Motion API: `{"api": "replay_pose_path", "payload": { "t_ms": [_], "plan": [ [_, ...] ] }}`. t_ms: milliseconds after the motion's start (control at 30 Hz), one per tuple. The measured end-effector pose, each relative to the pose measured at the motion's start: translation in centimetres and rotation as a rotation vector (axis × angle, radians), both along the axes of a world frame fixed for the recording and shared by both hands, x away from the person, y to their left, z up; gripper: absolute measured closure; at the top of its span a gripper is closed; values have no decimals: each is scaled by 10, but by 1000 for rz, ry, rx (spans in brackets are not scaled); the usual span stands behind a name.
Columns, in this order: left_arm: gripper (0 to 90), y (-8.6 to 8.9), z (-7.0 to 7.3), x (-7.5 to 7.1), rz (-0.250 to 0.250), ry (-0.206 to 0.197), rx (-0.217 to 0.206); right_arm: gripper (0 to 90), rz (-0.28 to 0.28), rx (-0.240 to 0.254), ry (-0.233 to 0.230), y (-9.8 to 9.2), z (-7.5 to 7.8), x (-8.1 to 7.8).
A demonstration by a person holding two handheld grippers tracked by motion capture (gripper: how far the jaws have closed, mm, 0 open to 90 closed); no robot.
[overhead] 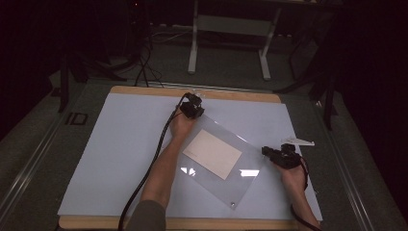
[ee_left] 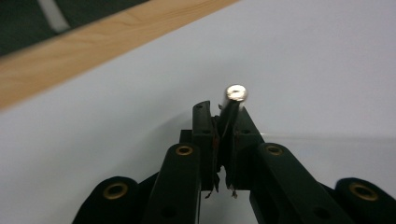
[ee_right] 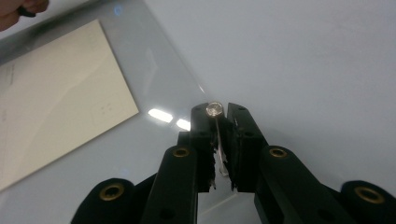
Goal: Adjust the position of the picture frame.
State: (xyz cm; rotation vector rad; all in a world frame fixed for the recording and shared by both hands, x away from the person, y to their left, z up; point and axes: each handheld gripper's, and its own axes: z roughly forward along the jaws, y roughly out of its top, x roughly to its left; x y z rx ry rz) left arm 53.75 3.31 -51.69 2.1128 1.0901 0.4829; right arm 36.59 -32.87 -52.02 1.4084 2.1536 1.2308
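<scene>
A clear plastic sheet (overhead: 250, 161) lies slanted on the white mat (overhead: 120, 144), with a cream paper card (overhead: 212, 154) under or inside it. My left gripper (overhead: 194, 109) is at the sheet's far corner. In the left gripper view it (ee_left: 224, 114) is shut on that thin edge, and a shiny metal stud (ee_left: 235, 93) stands just above the tips. My right gripper (overhead: 269, 153) is at the sheet's right corner. In the right gripper view it (ee_right: 219, 114) is shut on the sheet (ee_right: 154, 135) beside another stud (ee_right: 214, 109). The card (ee_right: 56, 93) lies to its left.
A third stud (overhead: 233, 204) marks the sheet's near corner. The wooden table edge (overhead: 231, 96) borders the mat at the back. A small white object (overhead: 300, 141) lies just beyond my right gripper. A white table frame (overhead: 228, 29) stands on the dark floor behind.
</scene>
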Motion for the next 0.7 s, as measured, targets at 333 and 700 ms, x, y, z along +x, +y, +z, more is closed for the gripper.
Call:
{"api": "replay_pose_path", "payload": {
  "t_ms": [333,700],
  "plan": [
    [847,50,32,-24,-53,-26,-33,792,0,60,-16,9,20,19],
    [845,110,43,-67,-14,-42,-91,786,49,87,-6,37,46,58]
  ]
}}
